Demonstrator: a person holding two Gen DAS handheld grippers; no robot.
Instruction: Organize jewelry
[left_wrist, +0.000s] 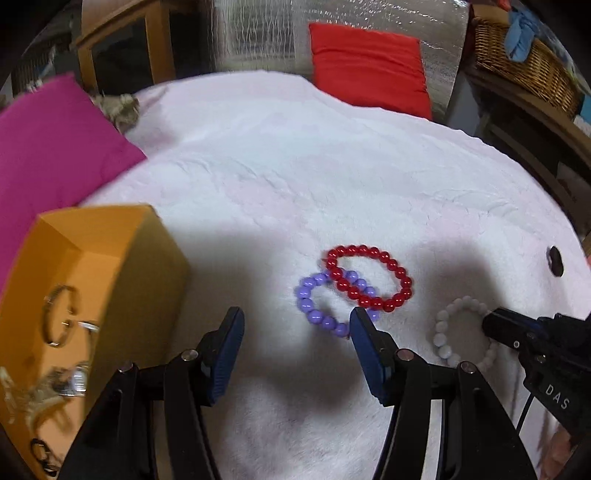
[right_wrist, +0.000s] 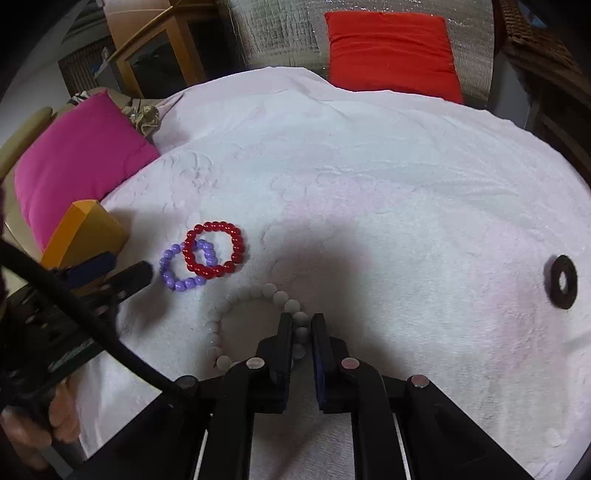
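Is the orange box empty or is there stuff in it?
Not empty. The orange box already holds rings and hoops, seen in the left wrist view.

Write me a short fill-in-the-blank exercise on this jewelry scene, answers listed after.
1. The right gripper is shut on the ____ bracelet.
2. The red bracelet lies partly over the ____ one.
3. The left gripper is ____, holding nothing.
4. The earrings lie inside the ____ box.

Answers: white; purple; open; orange

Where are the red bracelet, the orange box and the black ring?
red bracelet (left_wrist: 400, 275), left wrist view, a right-side bead.
orange box (left_wrist: 147, 295), left wrist view, outer side wall.
black ring (right_wrist: 563, 282), right wrist view, its band.
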